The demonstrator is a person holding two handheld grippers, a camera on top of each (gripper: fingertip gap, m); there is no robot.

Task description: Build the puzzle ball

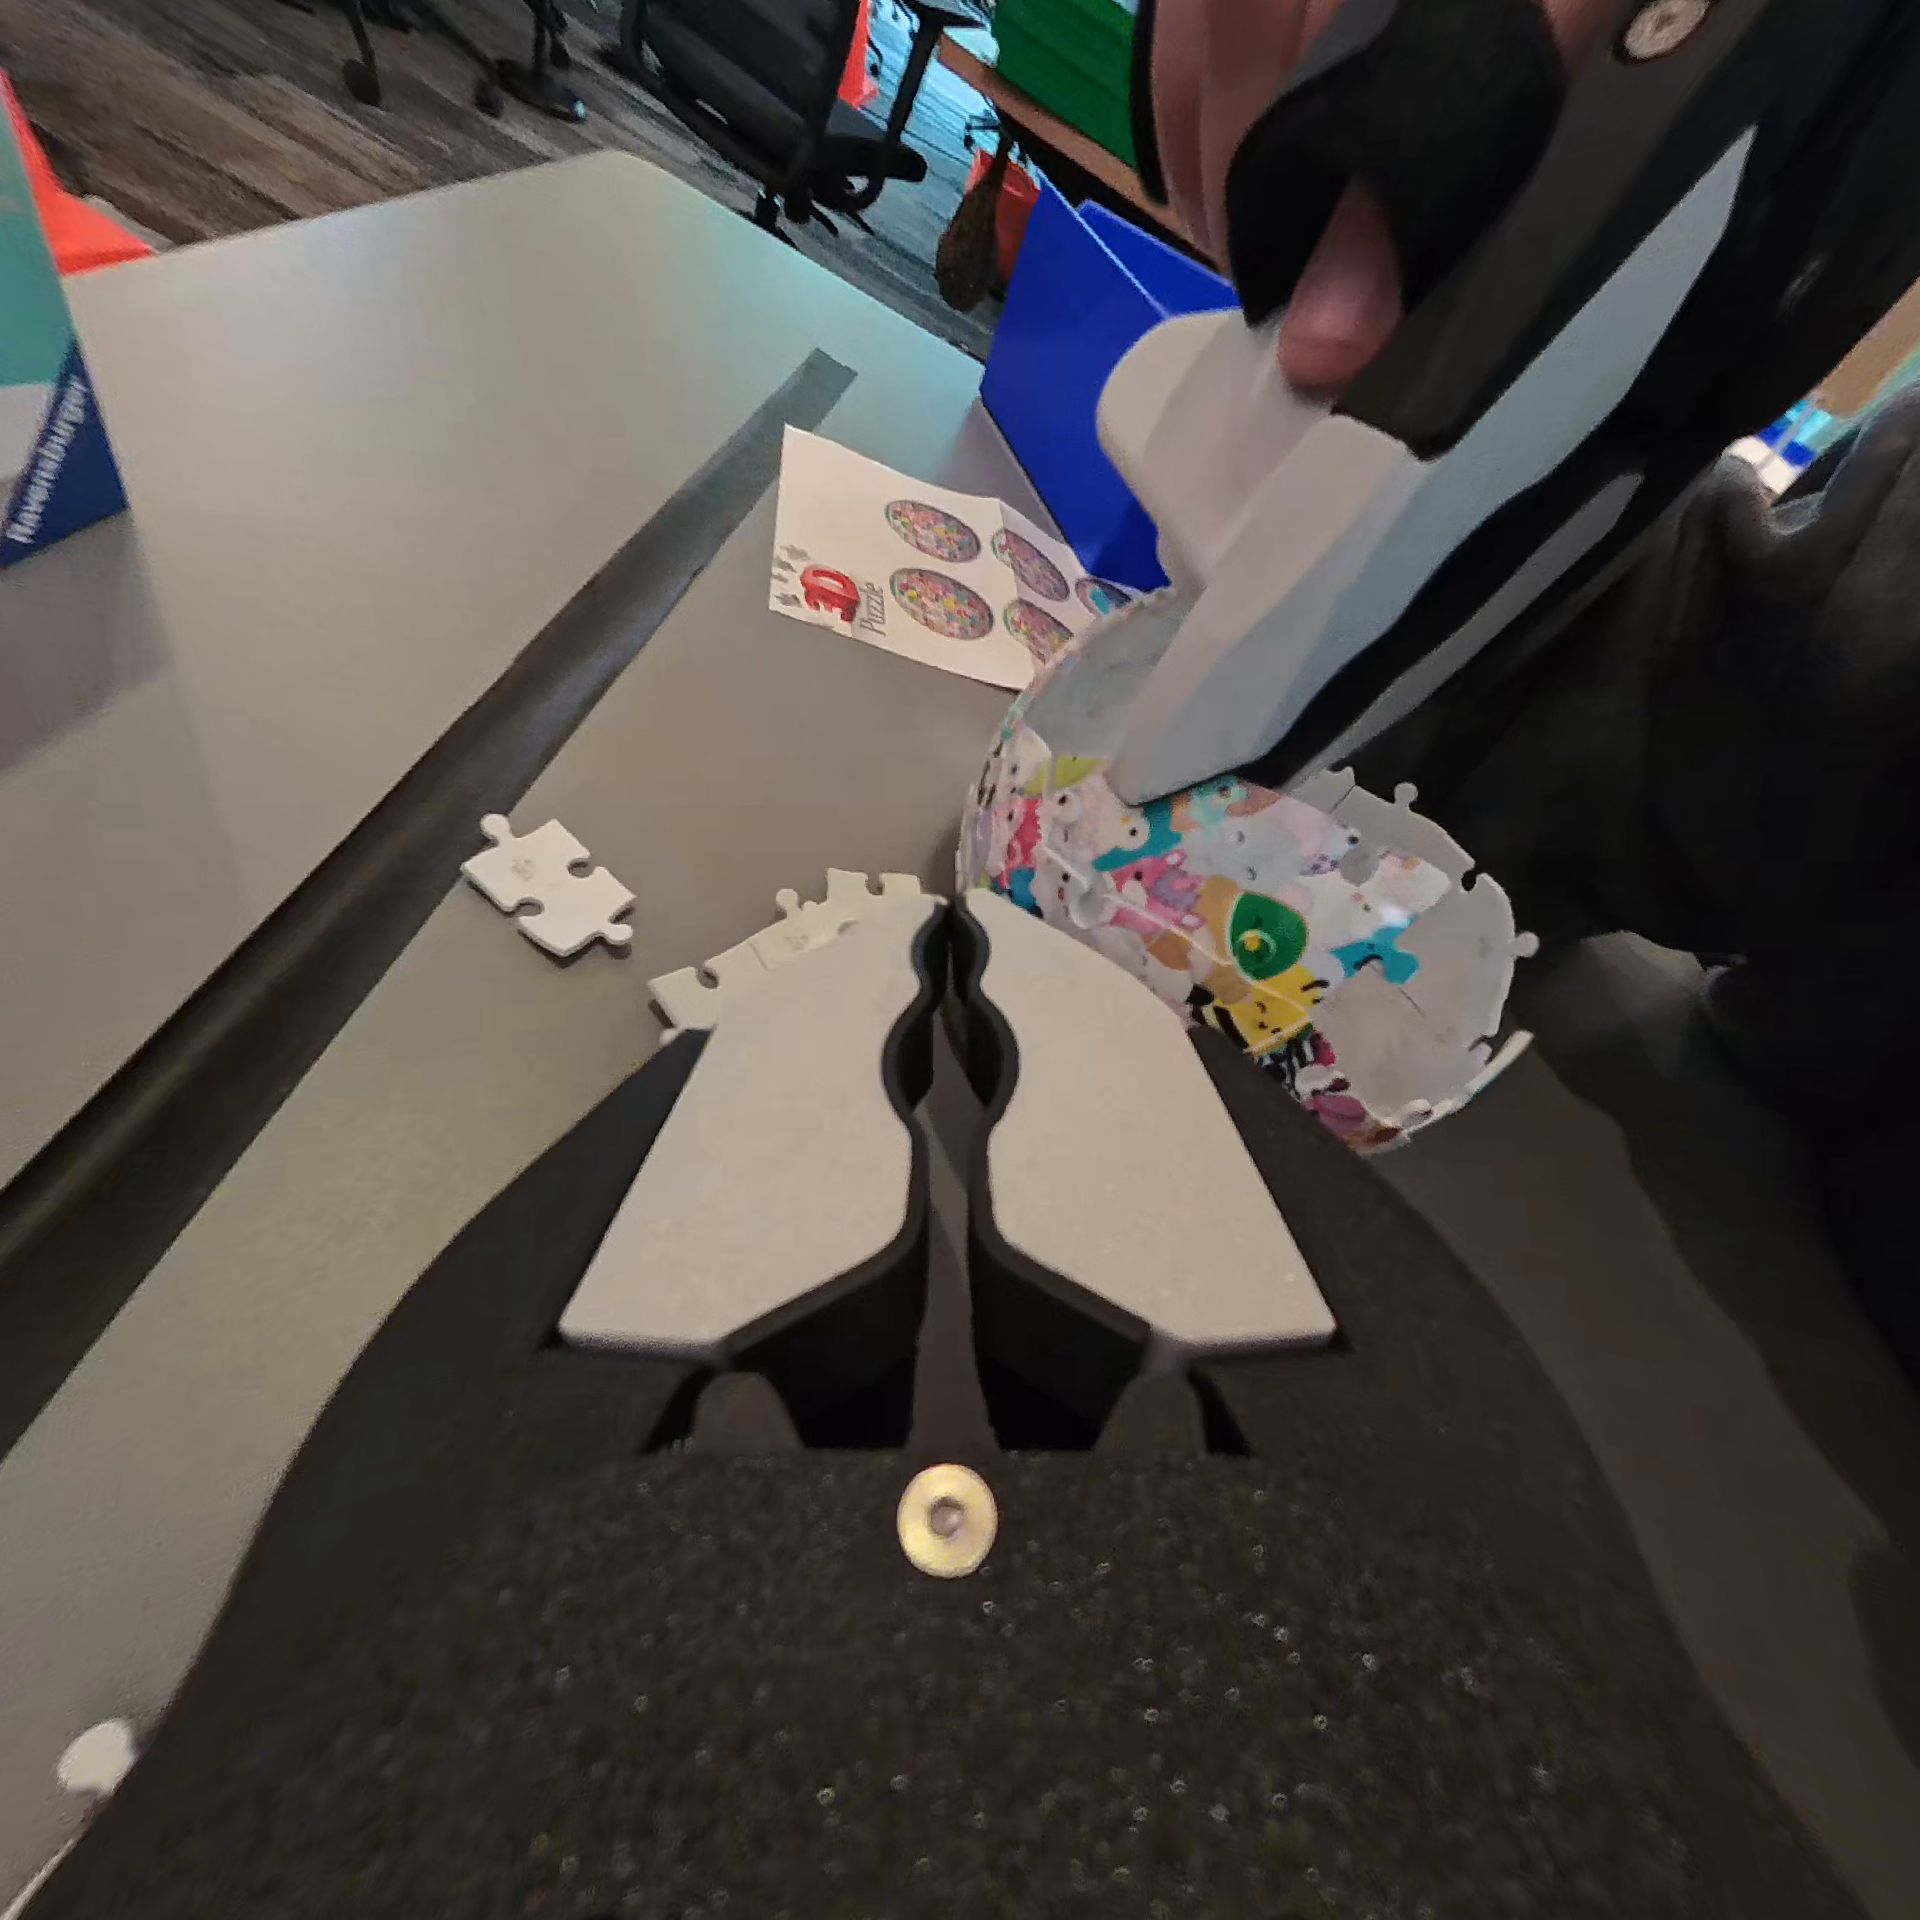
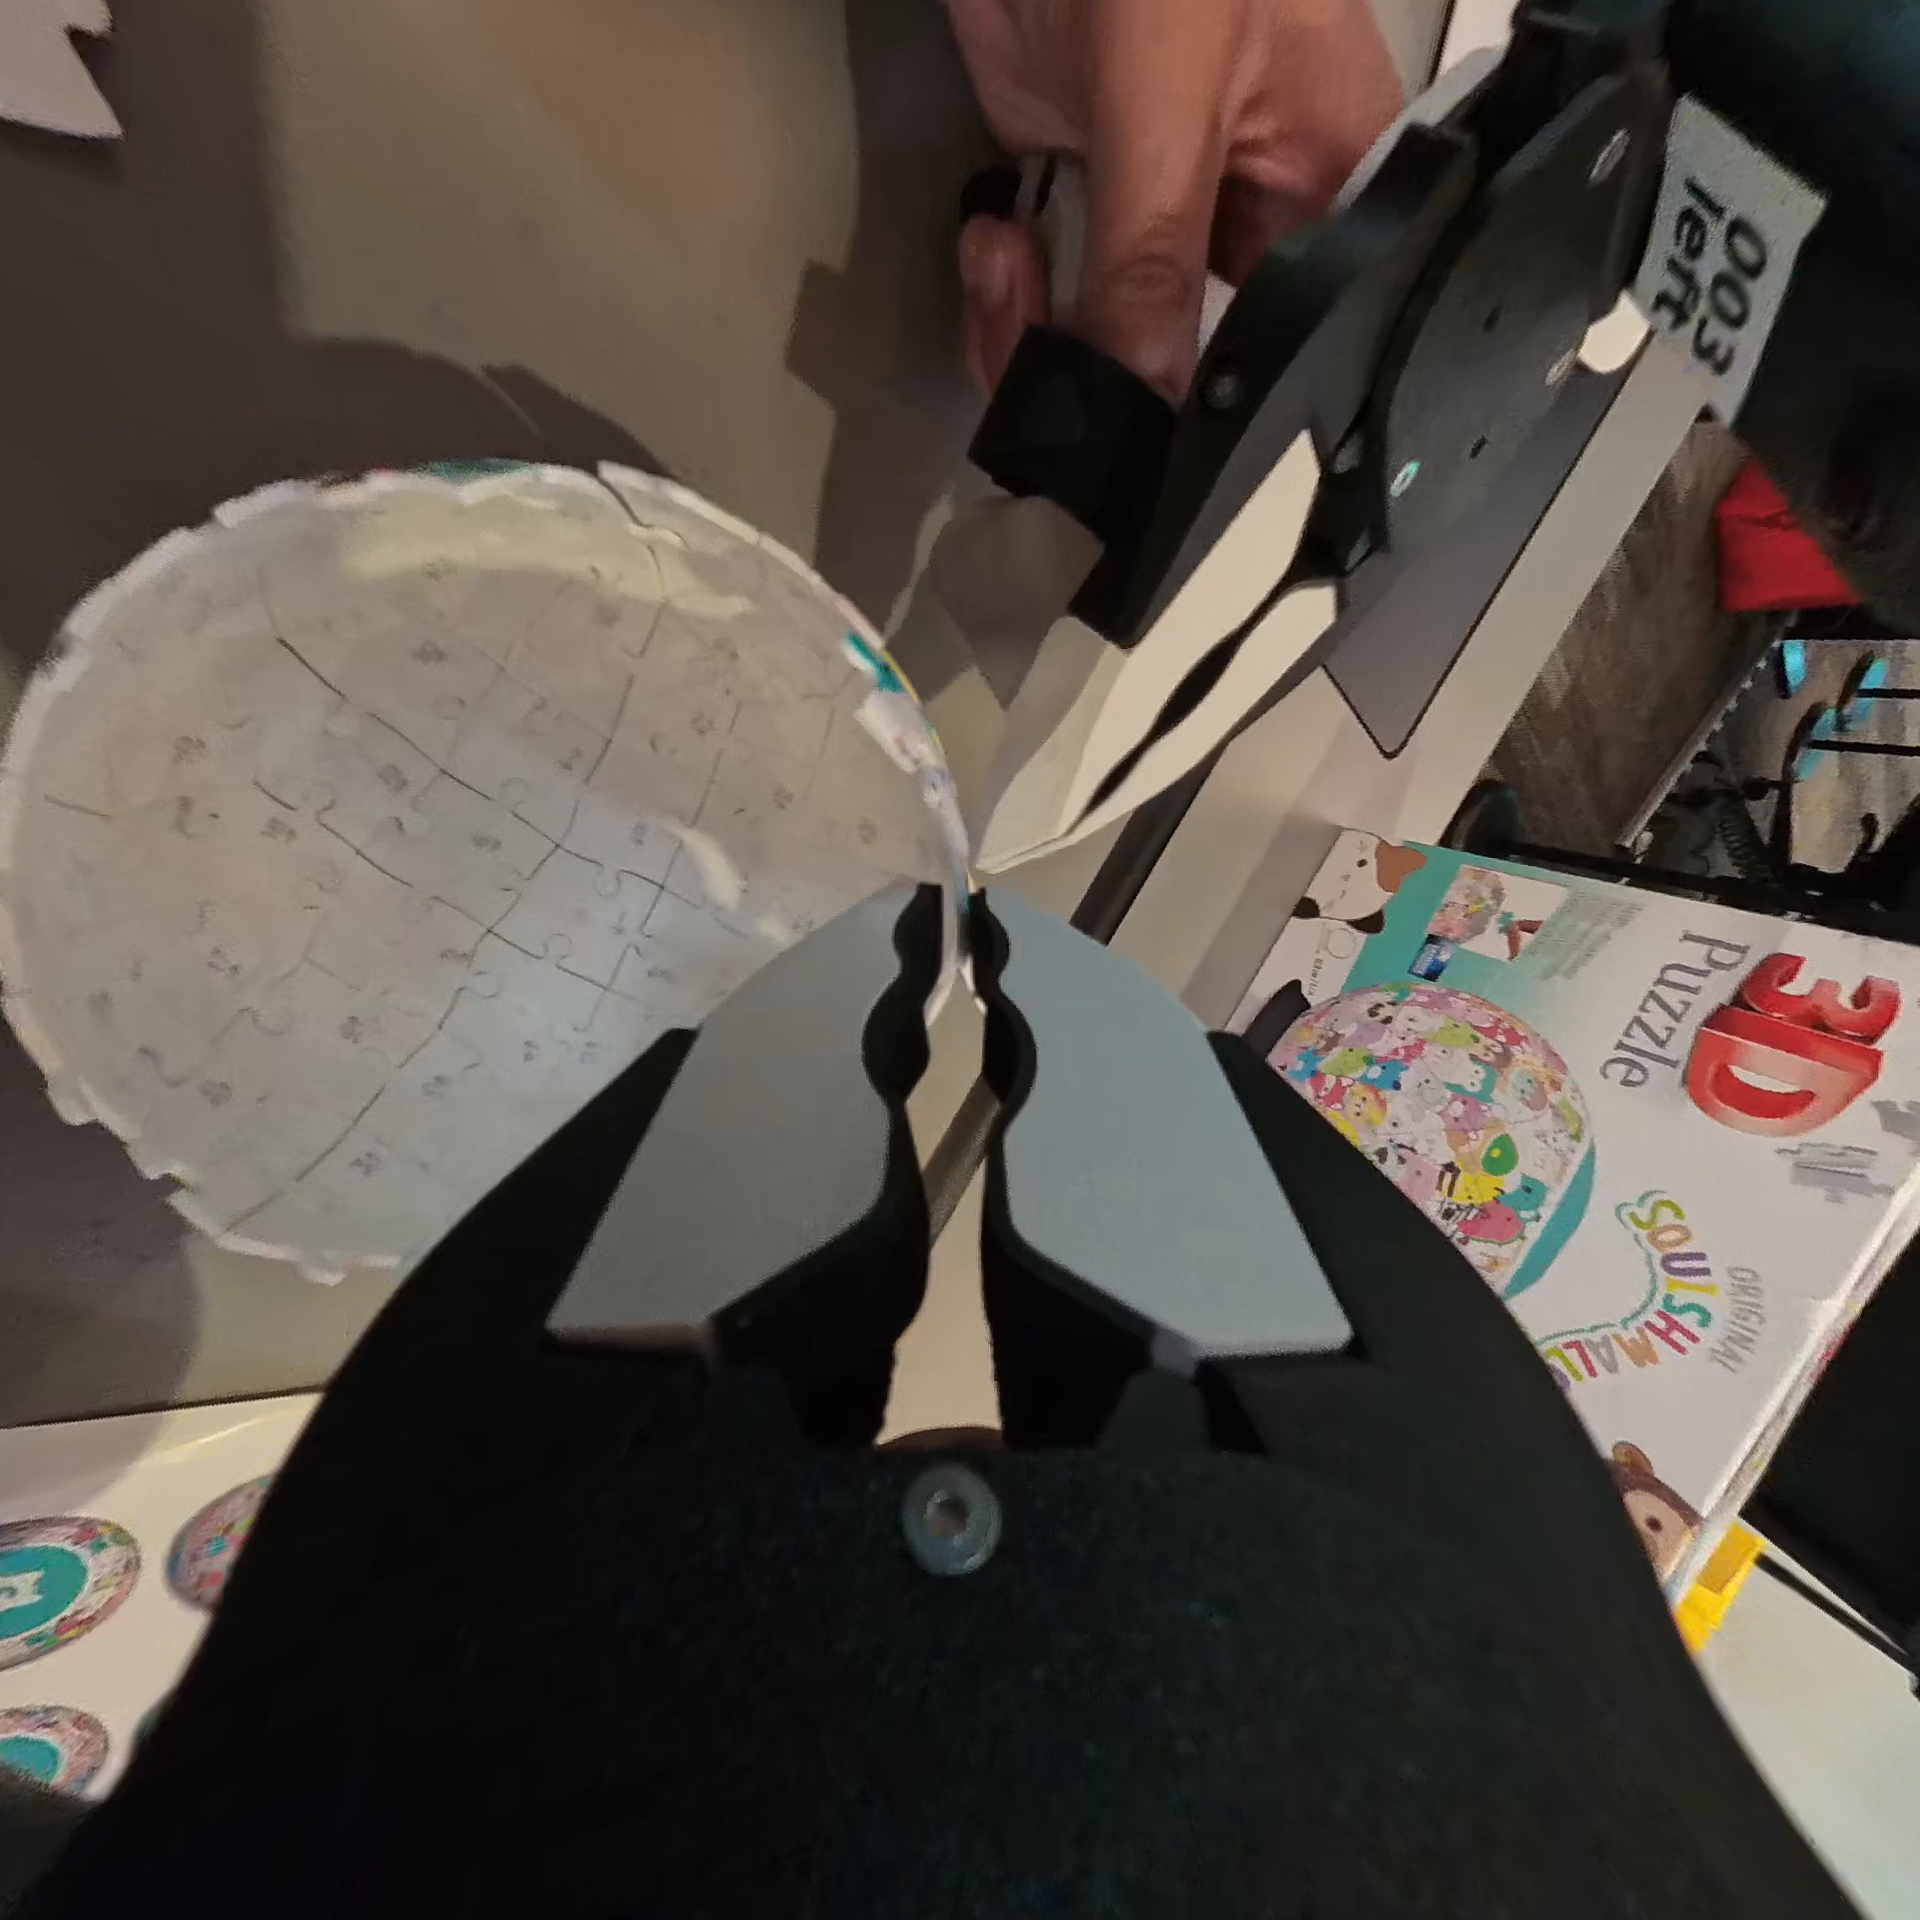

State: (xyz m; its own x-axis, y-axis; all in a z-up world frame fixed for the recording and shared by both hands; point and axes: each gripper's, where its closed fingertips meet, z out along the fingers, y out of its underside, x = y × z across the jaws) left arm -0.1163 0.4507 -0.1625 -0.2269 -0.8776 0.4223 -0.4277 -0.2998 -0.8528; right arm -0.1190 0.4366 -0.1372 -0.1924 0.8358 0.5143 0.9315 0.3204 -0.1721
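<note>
Right gripper point(image 2: 961, 925) pinches rim of half-built ball point(image 2: 447, 862), tilted. Left gripper point(image 1: 951, 920) closed, tips just beside ball, holding nothing visible.

Puzzle ball point(image 1: 1236, 914) multicoloured cartoon print outside, white inside; grey table point(image 1: 343, 499); blue bin point(image 1: 1081, 343).

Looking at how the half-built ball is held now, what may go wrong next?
1. The right gripper pinches only the thin rim of the half-built ball; the shell might flex and its pieces pop apart.
2. The left gripper is shut beside the ball, so a push could knock it loose.
3. The loose pieces lie near the table seam and might get swept aside.
</note>
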